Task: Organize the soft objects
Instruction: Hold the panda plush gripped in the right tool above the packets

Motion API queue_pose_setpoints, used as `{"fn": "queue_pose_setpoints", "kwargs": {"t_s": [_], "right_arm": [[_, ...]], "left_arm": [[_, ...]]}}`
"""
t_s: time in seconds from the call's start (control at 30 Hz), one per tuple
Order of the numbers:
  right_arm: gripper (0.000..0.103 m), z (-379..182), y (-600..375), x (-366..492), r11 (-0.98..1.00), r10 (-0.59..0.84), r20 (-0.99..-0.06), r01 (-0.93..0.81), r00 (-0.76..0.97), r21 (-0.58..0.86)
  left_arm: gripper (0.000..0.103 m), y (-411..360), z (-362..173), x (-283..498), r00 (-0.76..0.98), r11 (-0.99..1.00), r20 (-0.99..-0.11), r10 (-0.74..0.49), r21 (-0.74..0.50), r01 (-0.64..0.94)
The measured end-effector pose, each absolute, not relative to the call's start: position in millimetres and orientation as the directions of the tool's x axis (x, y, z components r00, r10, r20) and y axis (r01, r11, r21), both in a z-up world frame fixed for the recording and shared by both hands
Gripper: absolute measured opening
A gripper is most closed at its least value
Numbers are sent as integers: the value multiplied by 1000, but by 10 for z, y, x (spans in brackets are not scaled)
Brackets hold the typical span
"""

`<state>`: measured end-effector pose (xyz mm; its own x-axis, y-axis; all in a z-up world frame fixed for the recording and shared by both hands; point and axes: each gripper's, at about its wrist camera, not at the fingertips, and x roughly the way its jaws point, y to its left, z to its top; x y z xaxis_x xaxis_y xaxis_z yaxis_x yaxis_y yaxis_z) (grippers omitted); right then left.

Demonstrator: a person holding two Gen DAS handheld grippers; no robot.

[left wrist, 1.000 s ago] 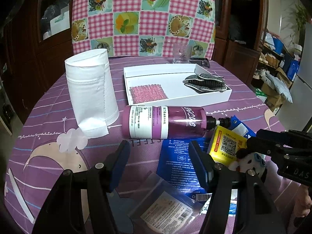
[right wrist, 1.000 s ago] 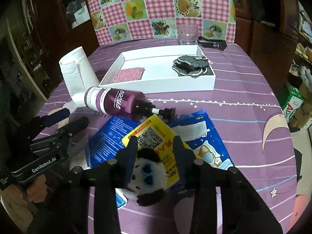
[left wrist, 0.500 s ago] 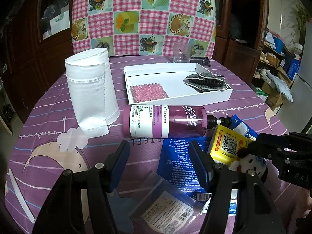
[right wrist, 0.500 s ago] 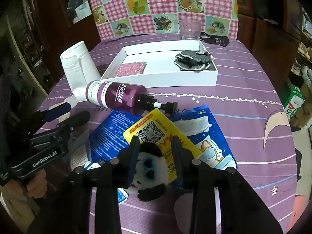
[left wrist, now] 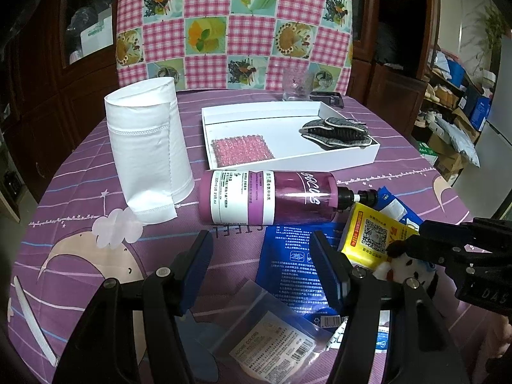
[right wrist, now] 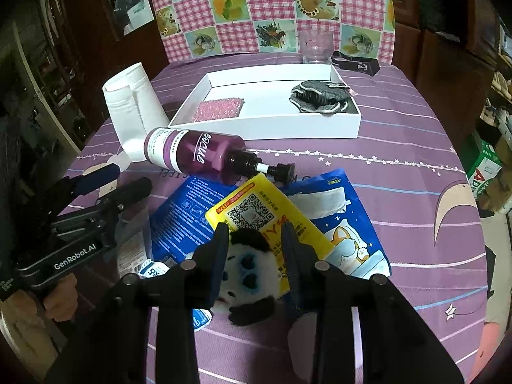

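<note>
A small black-and-white panda plush [right wrist: 249,268] sits between the fingers of my right gripper [right wrist: 255,233], which is shut on it just above the yellow packet [right wrist: 256,208]. The left wrist view shows the same panda [left wrist: 406,265] at the right edge, under the right gripper [left wrist: 412,246]. My left gripper [left wrist: 260,243] is open and empty over the purple cloth, in front of the bottle [left wrist: 265,196]. At the back, the white tray [right wrist: 265,128] holds a pink sponge [right wrist: 219,108] and a grey knitted piece [right wrist: 320,96].
A white paper roll [left wrist: 147,150] stands at the left. The purple bottle [right wrist: 198,156] lies on its side in front of the tray. Blue packets [right wrist: 345,224] and a clear bag [left wrist: 272,339] lie near the front. A glass [left wrist: 296,84] stands behind the tray.
Hardly anything differs. The right gripper keeps the panda between its fingers and has shifted only slightly; the left gripper has stayed still.
</note>
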<state>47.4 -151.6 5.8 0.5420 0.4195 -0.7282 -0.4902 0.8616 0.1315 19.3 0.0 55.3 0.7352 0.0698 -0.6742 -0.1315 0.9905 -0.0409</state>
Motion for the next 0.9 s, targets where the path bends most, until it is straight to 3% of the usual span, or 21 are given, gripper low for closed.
{"fn": "queue_pose_setpoints", "kwargs": {"t_s": [0.9], "right_arm": [[35,28,-1513,491,857,425,-749,-493,508,152]], "left_arm": [[63,-13,546,199,732,991,-678,66,-41,-128]]}}
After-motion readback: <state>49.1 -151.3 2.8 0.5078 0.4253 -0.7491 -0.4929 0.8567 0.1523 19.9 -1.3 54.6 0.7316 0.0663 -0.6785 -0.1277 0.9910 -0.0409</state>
